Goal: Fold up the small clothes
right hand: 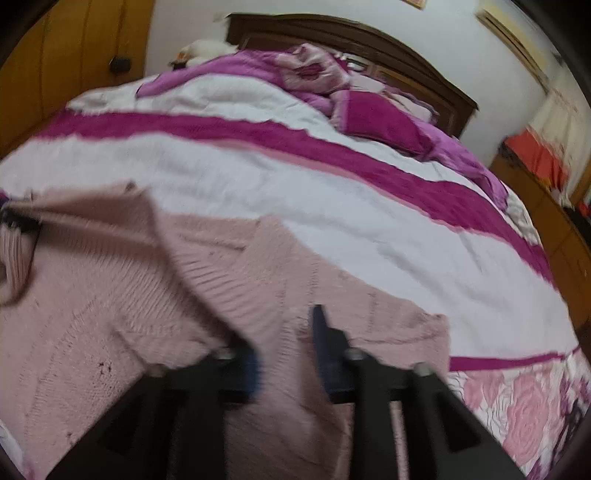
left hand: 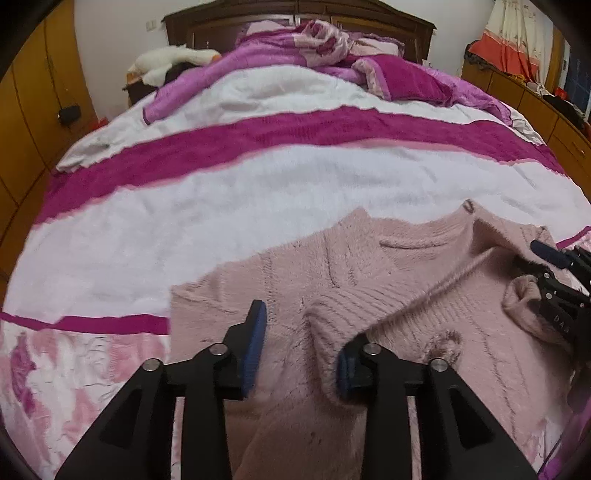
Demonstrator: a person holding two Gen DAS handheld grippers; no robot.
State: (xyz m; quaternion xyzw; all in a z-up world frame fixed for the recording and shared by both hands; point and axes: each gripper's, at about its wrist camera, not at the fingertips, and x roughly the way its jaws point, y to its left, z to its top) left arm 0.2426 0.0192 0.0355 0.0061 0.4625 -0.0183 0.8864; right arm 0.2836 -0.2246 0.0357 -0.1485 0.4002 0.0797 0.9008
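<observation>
The left gripper (left hand: pixel 299 354), low in frame, is spread apart, unclenched, over a fluffy pink knitted sweater (left hand: pixel 369 280) on the striped bedspread (left hand: pixel 184 206). The right gripper (right hand: pixel 288 354) seems parted too, though blurred. Soft, light and limp, the sweater is best pinched at the ribbed hem.

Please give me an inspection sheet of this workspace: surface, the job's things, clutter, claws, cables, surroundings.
Surface: bed with a white and magenta striped cover, floral at the near edge.
Job's things: one pink sweater lying spread, sleeves drawn across its body.
Clutter: crumpled purple quilt and a white plush toy near the headboard.
Claws: left claw open, a sleeve between its fingers; right claw open over a sleeve, image blurred.
Cables: one dark cord with a box hanging on the wardrobe.
Surroundings: wooden wardrobe, low cabinets, a curtain.
</observation>
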